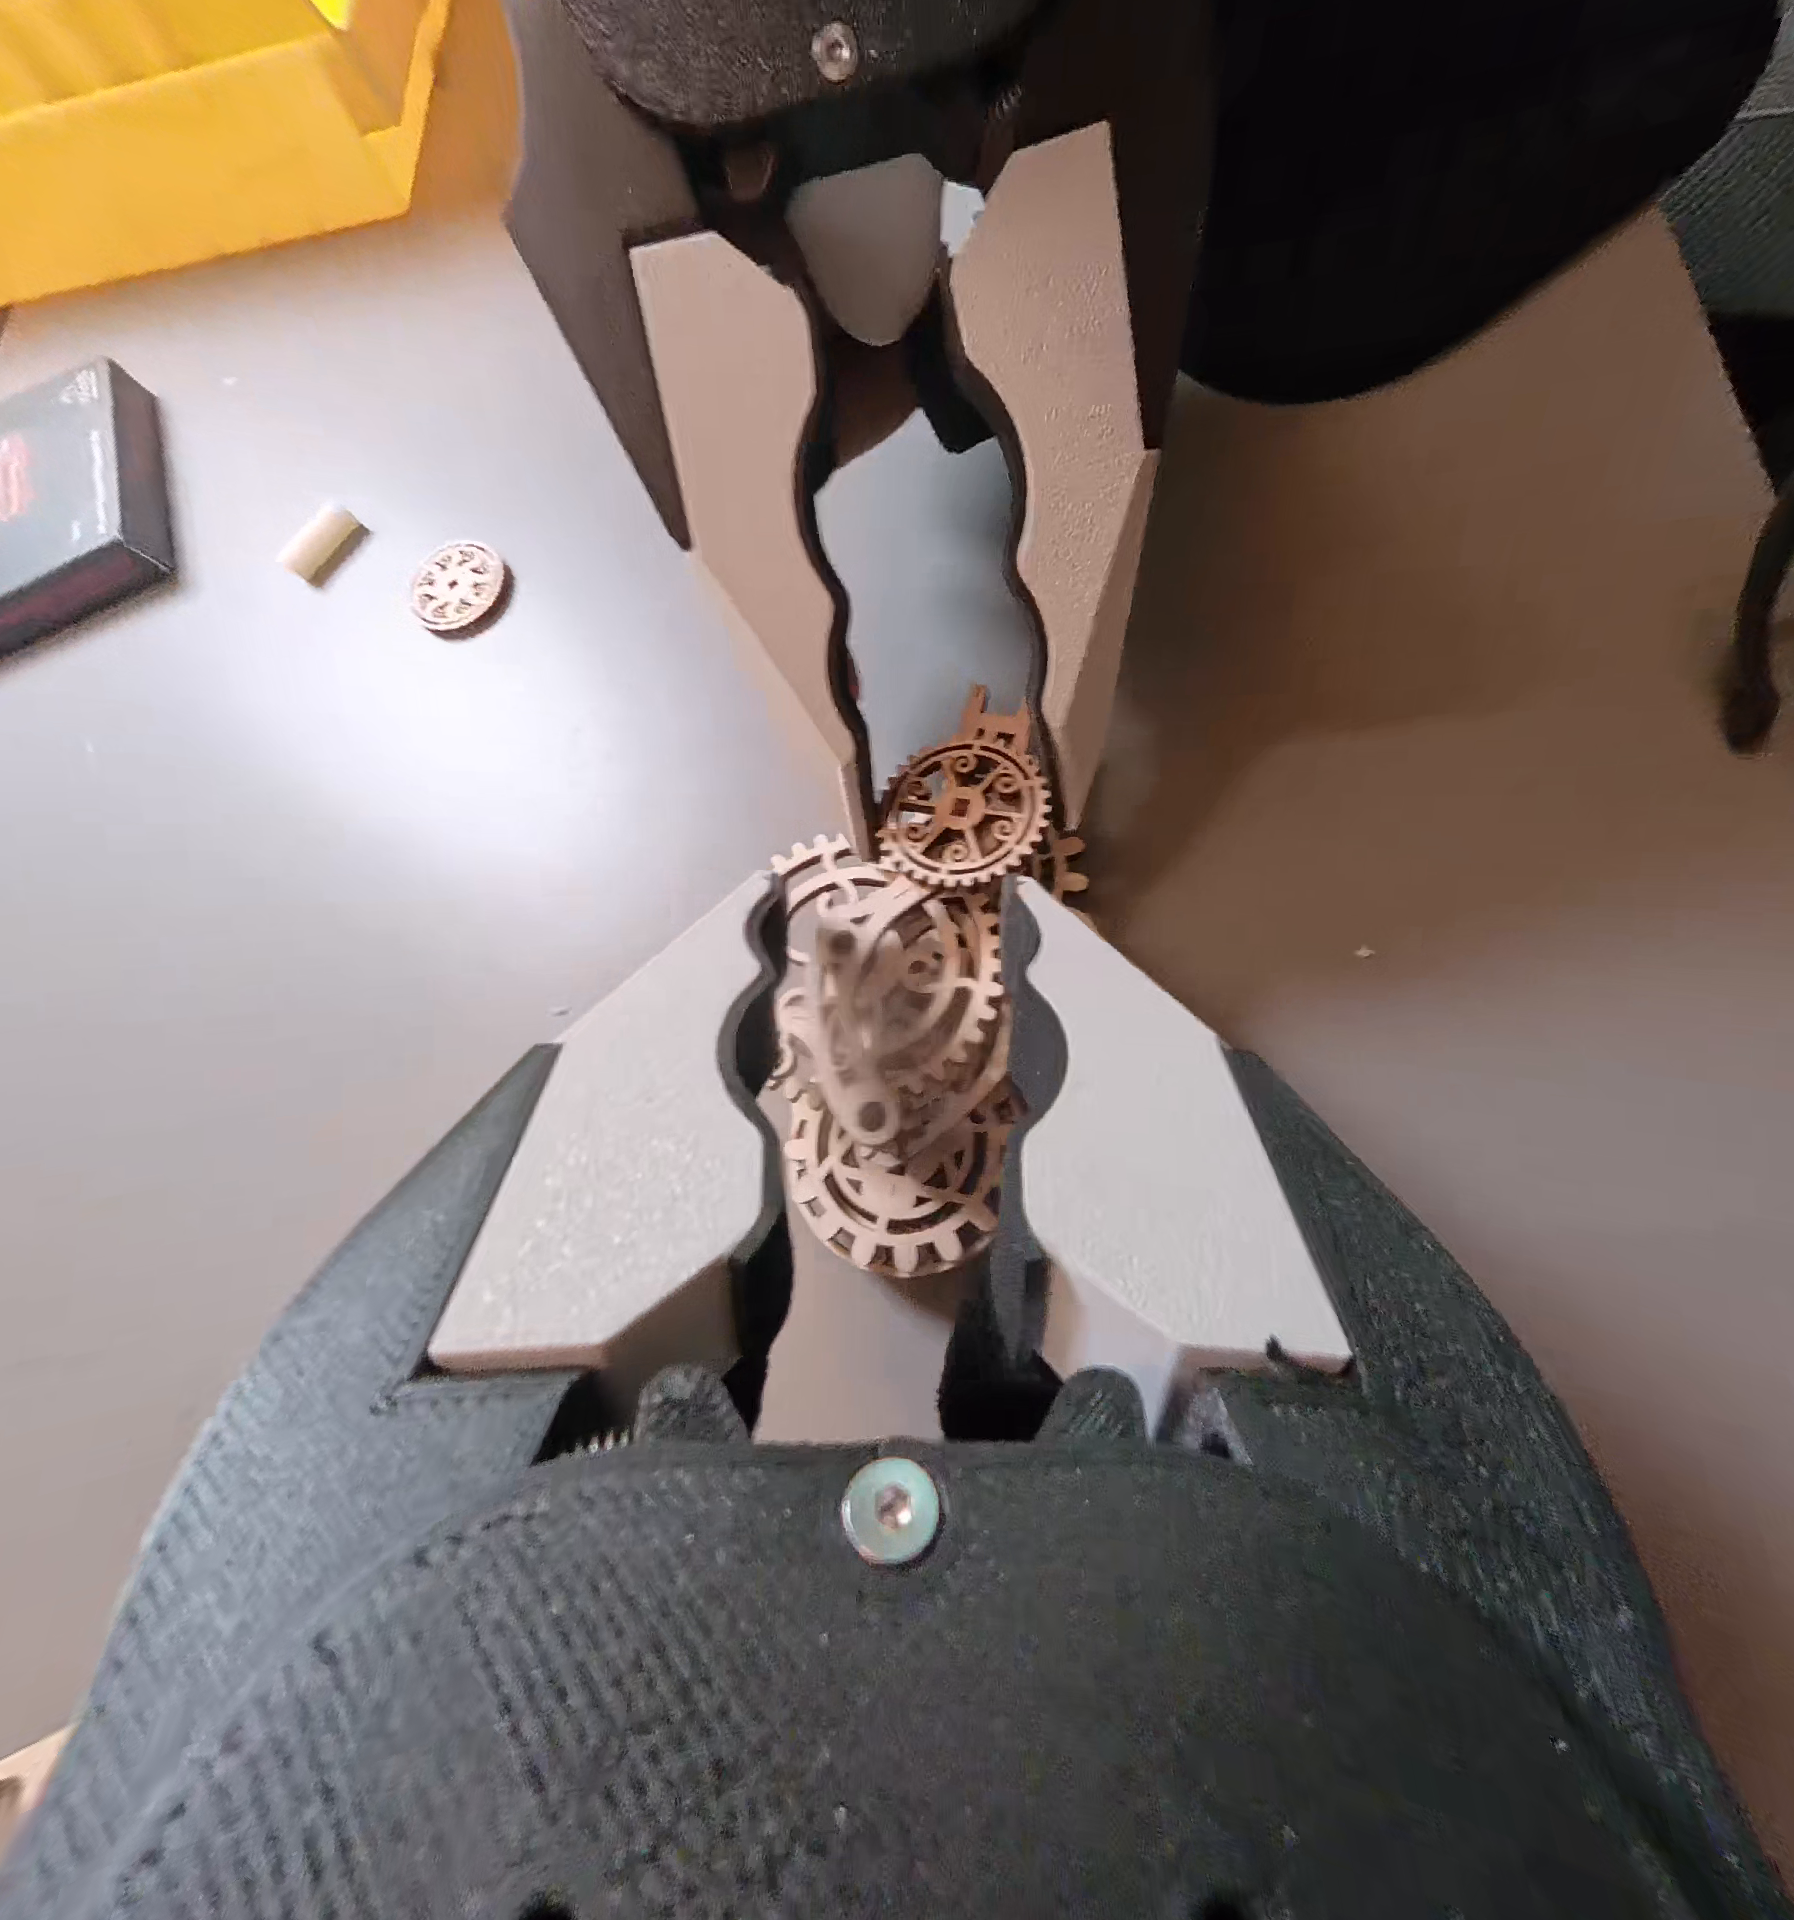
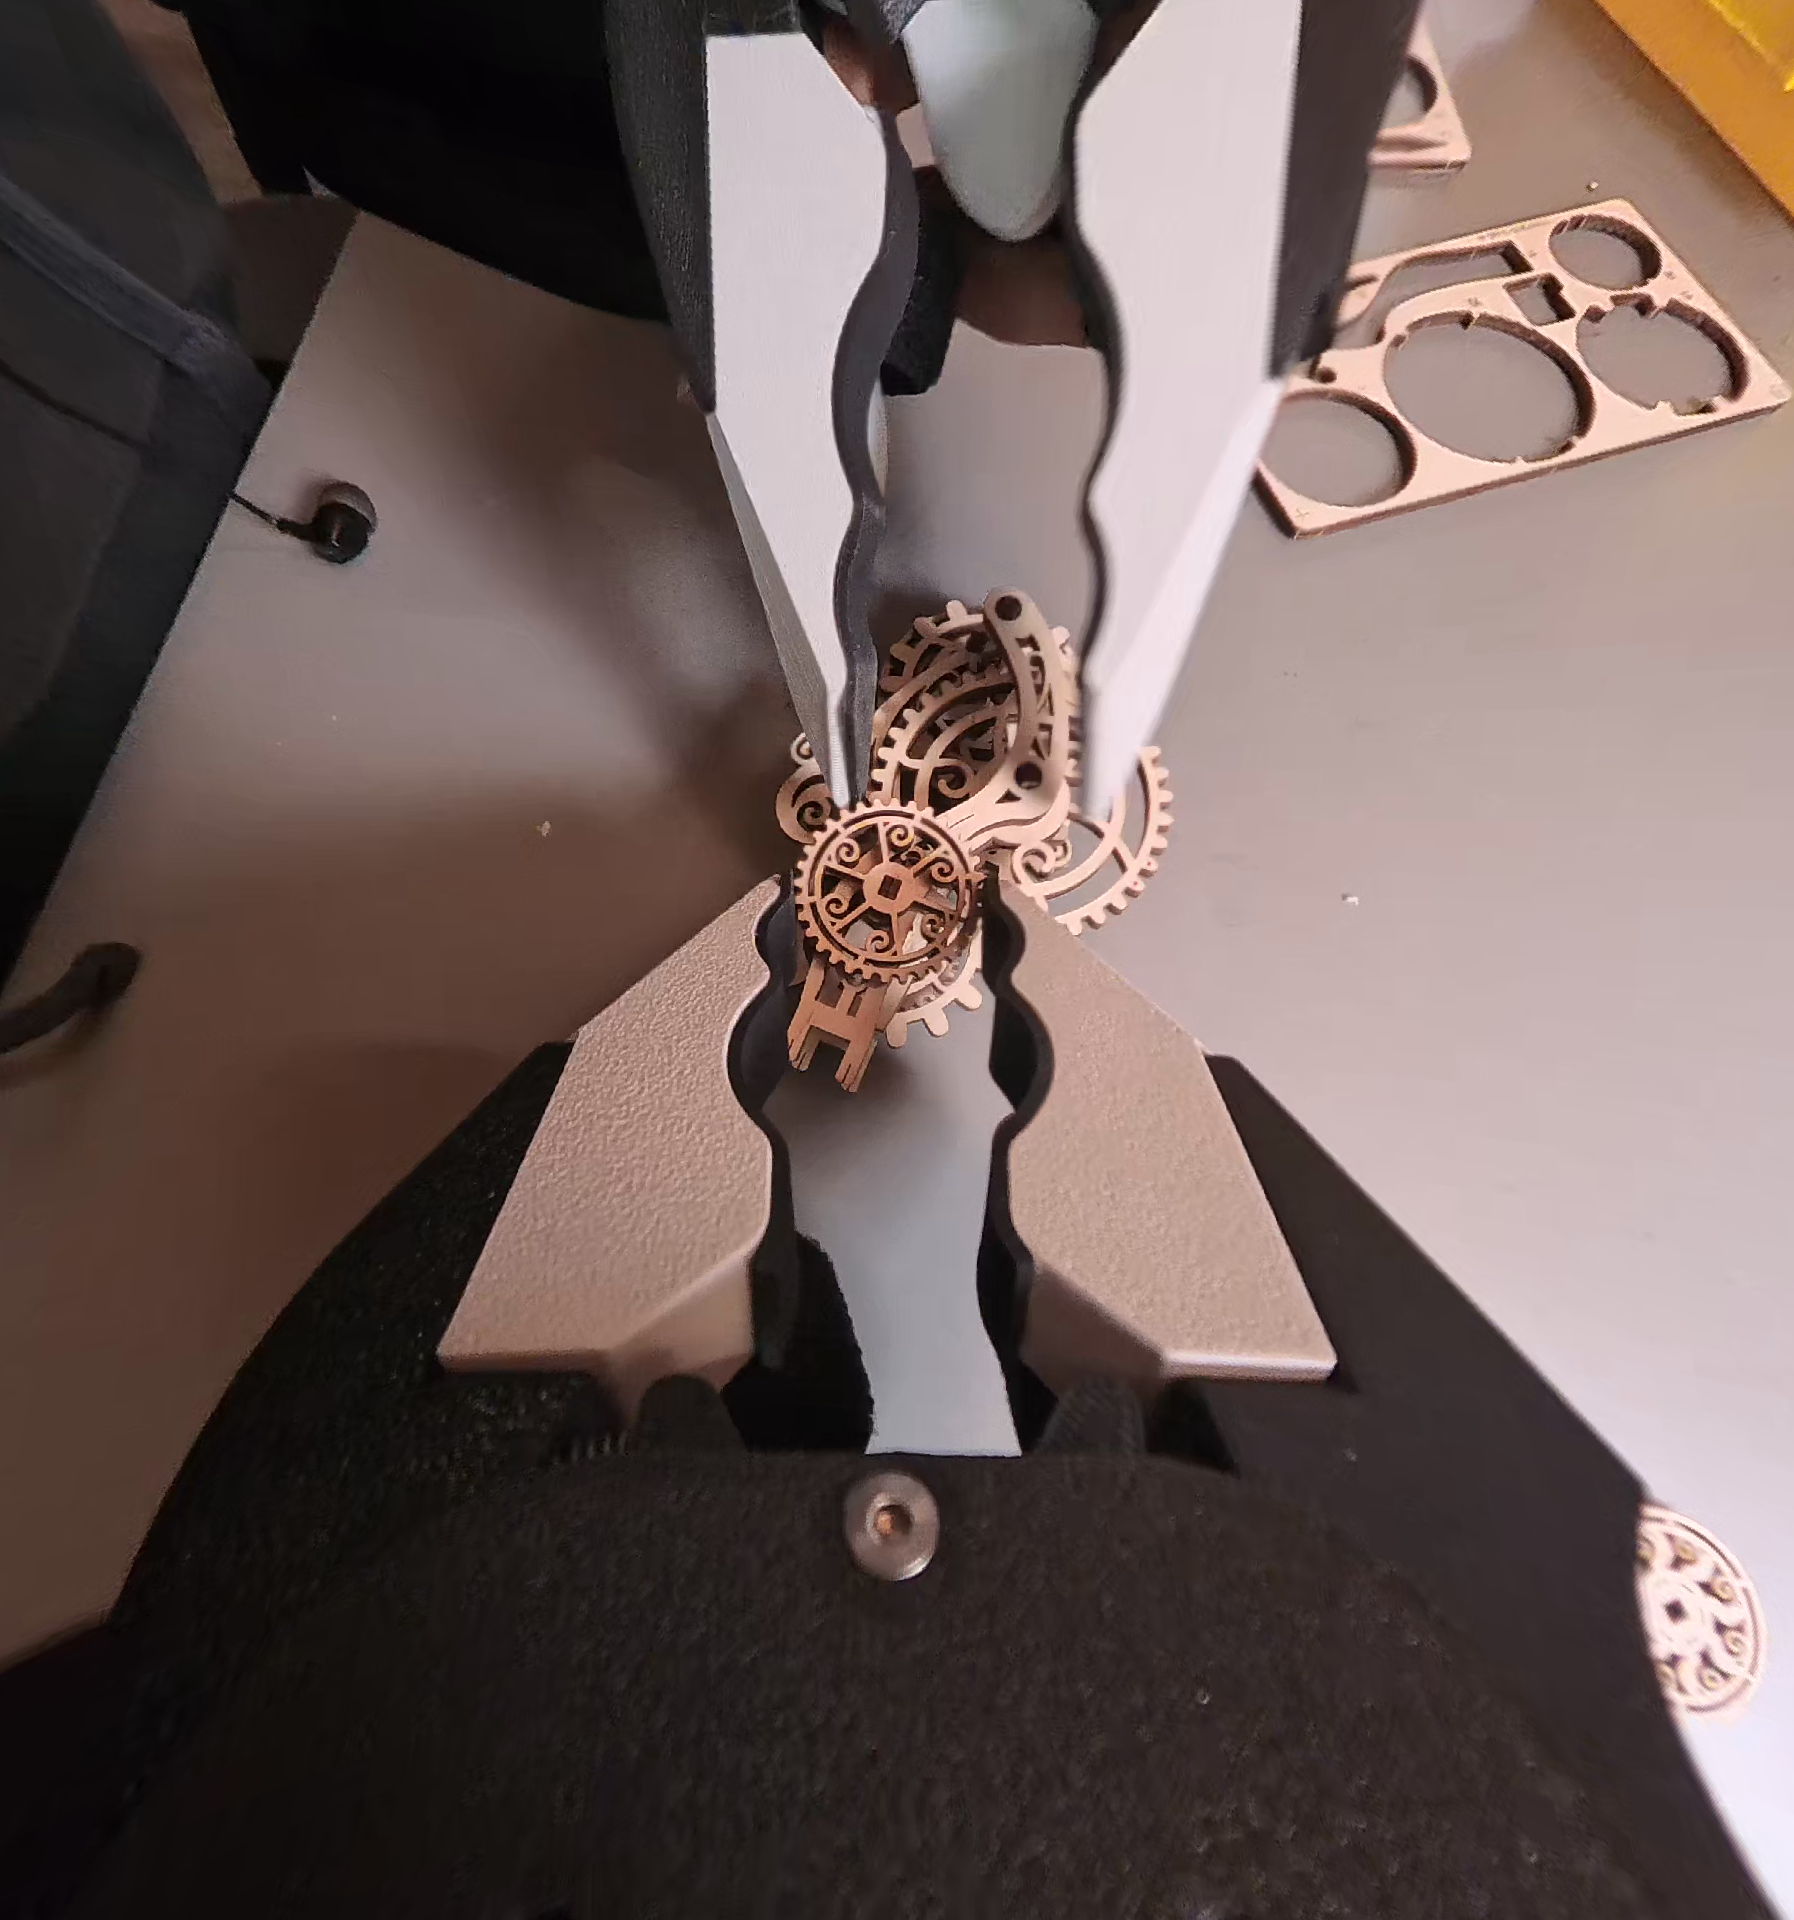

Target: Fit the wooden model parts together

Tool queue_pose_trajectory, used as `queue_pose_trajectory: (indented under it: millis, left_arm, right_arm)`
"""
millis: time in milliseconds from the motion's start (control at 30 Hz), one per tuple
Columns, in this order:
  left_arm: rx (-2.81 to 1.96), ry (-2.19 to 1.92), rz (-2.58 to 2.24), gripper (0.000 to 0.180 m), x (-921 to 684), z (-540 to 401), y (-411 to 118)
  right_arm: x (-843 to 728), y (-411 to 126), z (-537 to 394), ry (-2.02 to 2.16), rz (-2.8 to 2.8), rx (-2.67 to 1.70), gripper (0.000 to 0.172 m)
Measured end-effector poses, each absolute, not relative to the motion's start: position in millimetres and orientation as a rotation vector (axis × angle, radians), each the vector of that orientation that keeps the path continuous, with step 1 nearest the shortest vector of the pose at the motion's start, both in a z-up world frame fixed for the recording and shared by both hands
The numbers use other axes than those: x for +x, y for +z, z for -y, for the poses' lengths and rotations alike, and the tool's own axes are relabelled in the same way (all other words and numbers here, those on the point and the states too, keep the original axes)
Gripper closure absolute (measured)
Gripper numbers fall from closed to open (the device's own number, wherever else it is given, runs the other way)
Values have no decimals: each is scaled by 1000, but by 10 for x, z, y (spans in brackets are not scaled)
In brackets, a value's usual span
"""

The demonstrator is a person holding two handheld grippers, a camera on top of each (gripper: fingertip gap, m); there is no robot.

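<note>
The wooden model (image 2: 976, 769) hangs above the desk (image 1: 249, 935); right gripper (image 2: 888, 914) fingers pinch its small gear (image 2: 888, 899); left gripper (image 1: 893, 977) fingers stand parted around the body, contact unclear; light, brittle fretwork; hold by solid rims.

bare table (image 1: 249, 987) leftward; box (image 1: 31, 520), wooden disc (image 1: 460, 585) farther left

Hand-held gripper (image 1: 893, 904) — black textured body, grey fingers (image 1: 654, 1049).
</note>
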State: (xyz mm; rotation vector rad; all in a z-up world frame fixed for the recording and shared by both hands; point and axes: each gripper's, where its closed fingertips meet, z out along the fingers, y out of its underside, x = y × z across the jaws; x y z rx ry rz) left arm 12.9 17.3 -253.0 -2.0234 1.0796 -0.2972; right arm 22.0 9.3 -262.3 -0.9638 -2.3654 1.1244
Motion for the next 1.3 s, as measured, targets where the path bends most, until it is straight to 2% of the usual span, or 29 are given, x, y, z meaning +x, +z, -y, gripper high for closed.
queue_pose_trajectory:
  millis: [67, 367, 567, 733, 1000, 1300]
  left_arm:
    - [-2031, -289, -1101, 158, 154, -124, -2555]
    - [-2052, -260, -1254, 171, 217, -60, -2562]
    - [-2046, -297, -1497, 168, 282, 47, -2574]
    - [-2057, -504, -1640, 161, 364, 152, -2628]
    - [-2082, -567, -1671, 175, 419, 201, -2665]
    - [-2105, -479, -1739, 175, 433, 212, -2679]
  right_arm:
    - [219, -2617, -87, 1108, 2358, -941, 138]
    - [340, -2619, 32, 1097, 2388, -777, 138]
    - [415, -2617, 132, 1161, 2430, -734, 138]
    - [467, -2609, 202, 1215, 2476, -699, 138]
    - [484, -2588, 191, 1363, 2435, -837, 139]
    - [512, -2584, 205, 1422, 2391, -895, 139]
